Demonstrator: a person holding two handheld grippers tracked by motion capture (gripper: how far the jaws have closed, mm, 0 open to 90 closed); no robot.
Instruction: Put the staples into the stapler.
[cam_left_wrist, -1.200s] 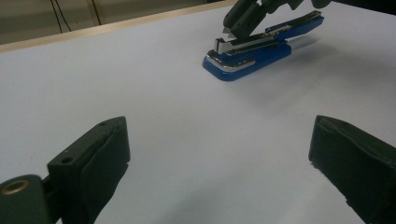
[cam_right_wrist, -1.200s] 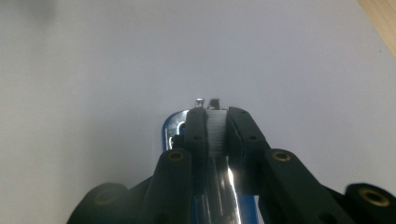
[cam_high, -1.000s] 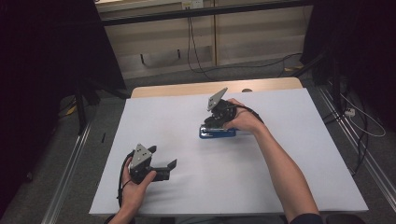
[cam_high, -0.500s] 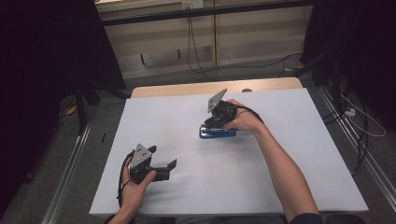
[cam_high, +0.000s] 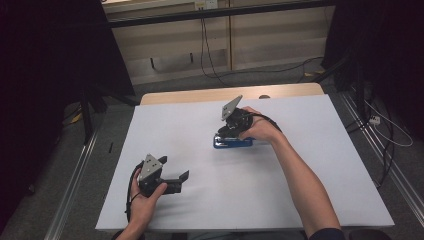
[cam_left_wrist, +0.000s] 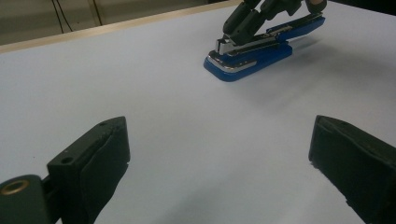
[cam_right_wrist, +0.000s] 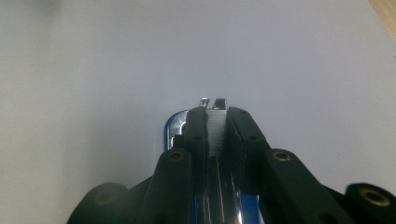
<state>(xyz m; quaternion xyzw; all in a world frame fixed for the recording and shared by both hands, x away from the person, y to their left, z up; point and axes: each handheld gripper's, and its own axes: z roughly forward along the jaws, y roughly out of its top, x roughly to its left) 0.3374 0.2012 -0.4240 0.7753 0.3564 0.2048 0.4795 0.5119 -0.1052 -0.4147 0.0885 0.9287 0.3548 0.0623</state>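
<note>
A blue stapler with a chrome top lies on the white table, right of centre. My right gripper slants down onto it from the right, jaws shut on the stapler's metal upper arm. In the right gripper view the two black fingers pinch the silver staple channel of the stapler from both sides, right gripper. The left gripper view shows the stapler farther off with the right gripper on top. My left gripper rests near the front left, open with nothing between its jaws, left gripper.
The white sheet covers a wooden table whose bare edge shows at the back. Black cables run over the floor behind, and metal rails flank the table. A cable loops from the left gripper.
</note>
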